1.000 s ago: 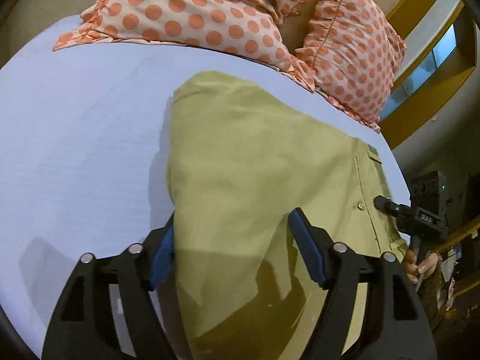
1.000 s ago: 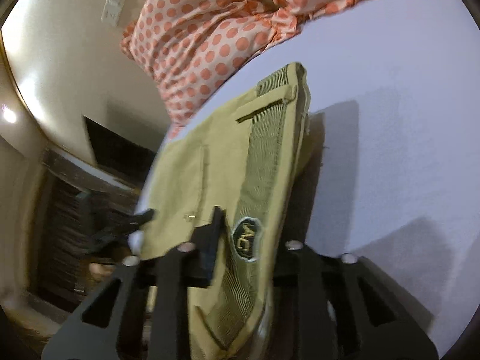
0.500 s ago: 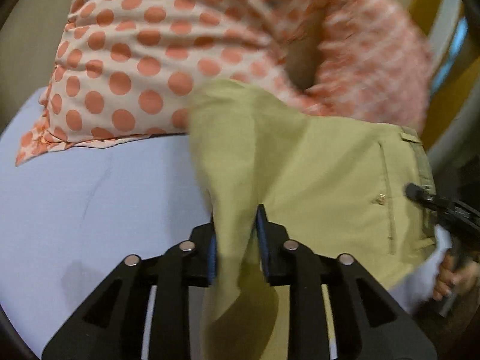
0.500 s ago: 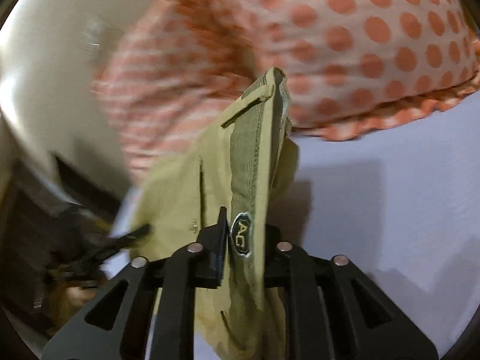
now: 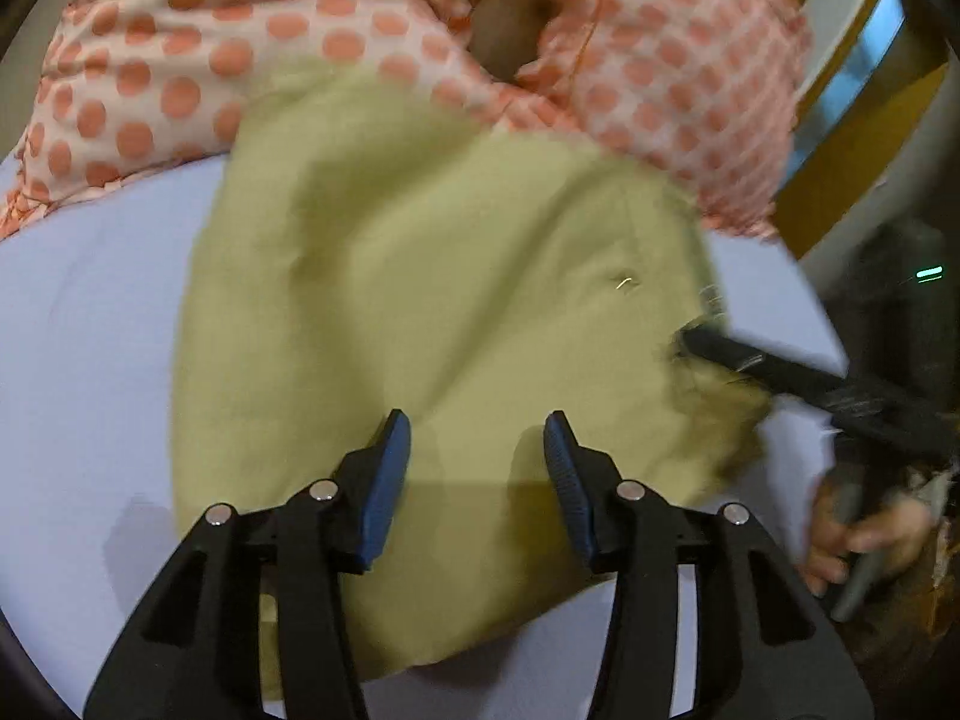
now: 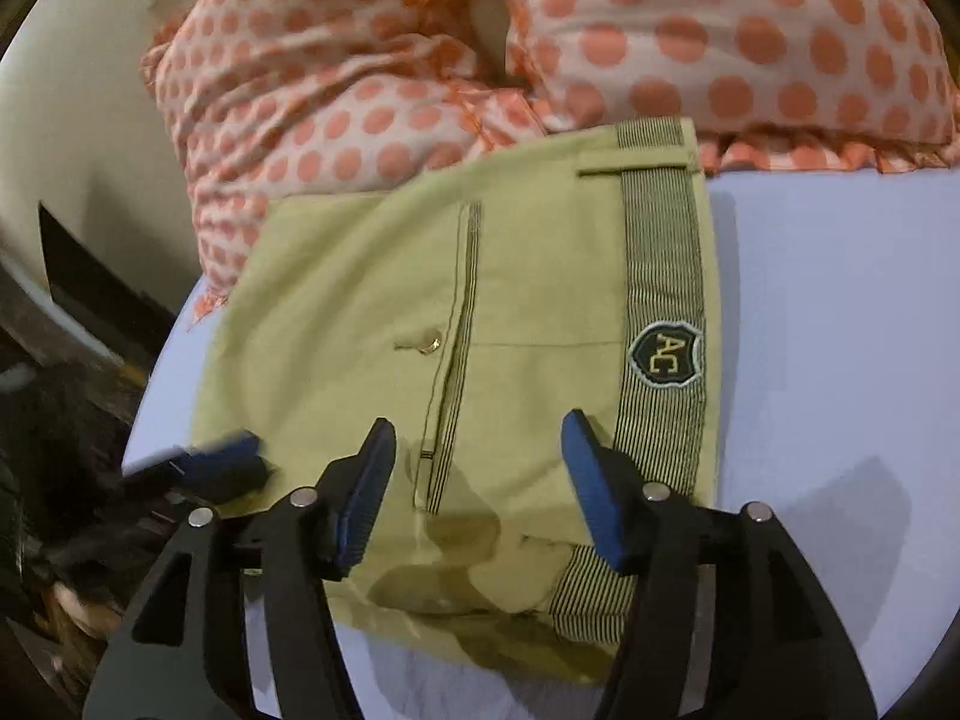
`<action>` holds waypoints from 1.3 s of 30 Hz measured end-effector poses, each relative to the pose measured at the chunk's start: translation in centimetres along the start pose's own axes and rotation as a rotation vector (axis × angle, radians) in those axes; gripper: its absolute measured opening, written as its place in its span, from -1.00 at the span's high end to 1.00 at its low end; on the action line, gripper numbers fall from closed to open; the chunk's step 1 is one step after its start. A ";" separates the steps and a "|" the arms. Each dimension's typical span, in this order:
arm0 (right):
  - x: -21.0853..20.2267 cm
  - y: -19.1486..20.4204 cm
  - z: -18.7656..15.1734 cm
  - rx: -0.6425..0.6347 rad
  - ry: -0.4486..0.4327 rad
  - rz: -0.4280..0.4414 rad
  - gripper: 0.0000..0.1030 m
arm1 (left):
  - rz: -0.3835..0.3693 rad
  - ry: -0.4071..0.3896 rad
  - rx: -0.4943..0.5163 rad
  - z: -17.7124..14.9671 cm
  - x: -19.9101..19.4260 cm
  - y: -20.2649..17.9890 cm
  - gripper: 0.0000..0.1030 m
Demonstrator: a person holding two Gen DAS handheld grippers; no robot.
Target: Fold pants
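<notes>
The olive-green pants point(image 5: 432, 276) lie folded in a compact stack on the pale blue sheet point(image 5: 84, 348), their far edge against the pillows. In the right wrist view the pants point(image 6: 528, 312) show a striped waistband point(image 6: 663, 276), an "AC" badge point(image 6: 665, 354) and a buttoned back pocket. My left gripper point(image 5: 477, 441) is open and empty just above the near part of the stack. My right gripper point(image 6: 477, 441) is open and empty over the waistband end. The right gripper also shows at the stack's right edge in the left wrist view point(image 5: 714, 354).
Two orange polka-dot pillows point(image 5: 252, 18) point(image 6: 750, 42) lie at the head of the bed behind the pants. The bed's edge falls away at the right in the left wrist view, with yellow woodwork point(image 5: 840, 144) beyond. A cream wall point(image 6: 72, 84) stands left.
Both grippers held the pants lifted, shut on the fabric, half a second ago. Now both are open and the pants lie flat on the sheet near the pillows.
</notes>
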State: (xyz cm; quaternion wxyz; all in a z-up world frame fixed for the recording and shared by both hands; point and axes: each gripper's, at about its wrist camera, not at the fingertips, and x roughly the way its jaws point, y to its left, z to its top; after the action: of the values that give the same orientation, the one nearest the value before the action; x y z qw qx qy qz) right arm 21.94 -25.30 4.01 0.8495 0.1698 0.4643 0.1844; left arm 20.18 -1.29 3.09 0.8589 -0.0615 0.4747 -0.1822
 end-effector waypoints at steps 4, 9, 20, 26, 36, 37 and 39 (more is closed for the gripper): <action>-3.0 1.0 -1.4 -0.006 -0.030 -0.082 -0.56 | 0.047 -0.034 0.024 -1.9 -3.3 -0.9 -0.28; -6.5 5.0 -8.2 -0.131 -0.125 -0.146 -0.97 | 0.216 -0.070 0.031 -6.4 -7.9 -1.5 -0.84; -2.1 8.2 -13.9 -0.186 -0.040 -0.372 -0.97 | 0.328 0.010 0.047 -10.0 -4.9 -1.1 -0.96; -2.2 8.1 -14.9 -0.194 -0.069 -0.417 -0.97 | 0.332 -0.011 0.034 -10.2 -5.1 -1.0 -0.96; -2.4 8.2 -15.2 -0.193 -0.076 -0.421 -0.97 | 0.341 -0.047 0.019 -10.9 -5.4 -1.1 -0.96; -2.4 8.2 -15.1 -0.193 -0.076 -0.421 -0.97 | 0.342 -0.047 0.020 -10.9 -5.4 -1.1 -0.96; -2.4 8.2 -15.1 -0.194 -0.075 -0.420 -0.97 | 0.340 -0.046 0.018 -10.9 -5.4 -1.1 -0.96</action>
State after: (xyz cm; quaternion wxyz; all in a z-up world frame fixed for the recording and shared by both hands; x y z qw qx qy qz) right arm 6.56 -17.55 1.80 0.8982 -0.0065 0.4376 0.0408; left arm 8.14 0.38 1.79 0.8884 0.0235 0.4570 -0.0371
